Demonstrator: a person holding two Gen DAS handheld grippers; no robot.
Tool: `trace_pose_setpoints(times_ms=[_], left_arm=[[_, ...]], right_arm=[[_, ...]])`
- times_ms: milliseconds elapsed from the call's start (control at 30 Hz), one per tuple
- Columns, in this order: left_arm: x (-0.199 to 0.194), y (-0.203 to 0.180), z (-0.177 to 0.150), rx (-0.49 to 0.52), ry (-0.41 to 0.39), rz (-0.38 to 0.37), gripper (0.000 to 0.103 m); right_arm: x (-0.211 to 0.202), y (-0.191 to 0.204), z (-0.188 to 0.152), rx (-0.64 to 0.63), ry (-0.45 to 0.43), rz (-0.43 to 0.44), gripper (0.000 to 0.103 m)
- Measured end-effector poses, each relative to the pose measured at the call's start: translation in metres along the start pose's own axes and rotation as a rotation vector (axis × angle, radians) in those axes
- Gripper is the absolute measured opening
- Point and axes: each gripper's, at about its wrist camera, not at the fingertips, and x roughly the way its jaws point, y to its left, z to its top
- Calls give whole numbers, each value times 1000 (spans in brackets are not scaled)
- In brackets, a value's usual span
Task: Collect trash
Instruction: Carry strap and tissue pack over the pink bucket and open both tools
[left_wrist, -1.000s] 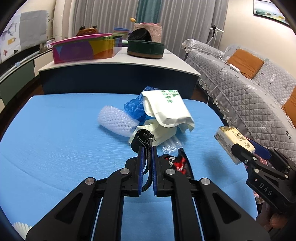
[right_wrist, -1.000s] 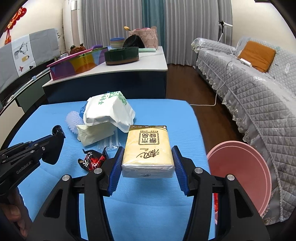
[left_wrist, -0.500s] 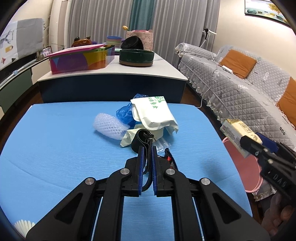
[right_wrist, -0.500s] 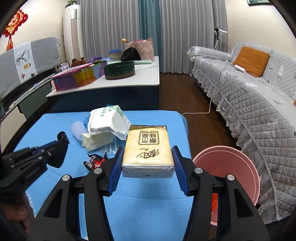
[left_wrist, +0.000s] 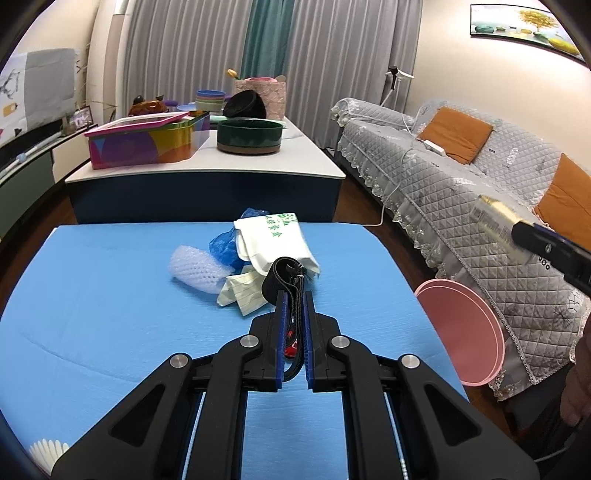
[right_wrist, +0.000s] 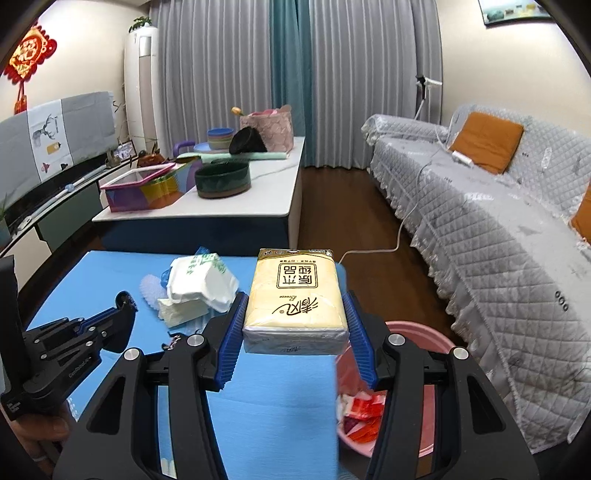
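A: Entry, right side. The right gripper (right_wrist: 295, 314) has its jaws about half open and clamped on a yellow tissue pack (right_wrist: 295, 295), one blue pad on each long side. The pack sits level between the fingers, label up.

B: Position against the bin?

A: The pink bin (right_wrist: 413, 387) is low and to the right of the pack, on the floor beside the blue table (right_wrist: 110, 273). Red and white wrappers (right_wrist: 364, 406) lie inside it. The pack overlaps the bin's near rim in the right wrist view.

B: Left side?

A: The left gripper (left_wrist: 293, 306) is nearly closed, pinching a black strap (left_wrist: 284, 275) that loops up past the fingertips. The remaining pile lies just beyond it on the table: a white bag (left_wrist: 275, 242), a blue bag (left_wrist: 227, 245), a foam net (left_wrist: 195, 267) and lined paper (left_wrist: 243, 295).

B: Change from a second ago?

A: Both grips are unchanged. The right gripper has risen; the bin then showed only as a rim at the right edge, and now its inside shows. In the left wrist view the pile has receded, the bin (left_wrist: 461, 332) has come into sight, and the tissue pack (left_wrist: 498, 221) sits higher.
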Motion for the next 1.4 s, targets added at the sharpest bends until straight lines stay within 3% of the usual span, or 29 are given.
trace_pose_setpoints(times_ms=[400,900,1400], left_arm=[[5,-38,3,47,14,-34,8],[27,-127,21,115,10,-178,8],[58,-193,30,176,58,-305,8]], right_arm=[[0,-67,-18,129,-17,-80,52],[-2,-147,-32,253,-4,-168,52],[6,-183,-41,322,16,-211,52]])
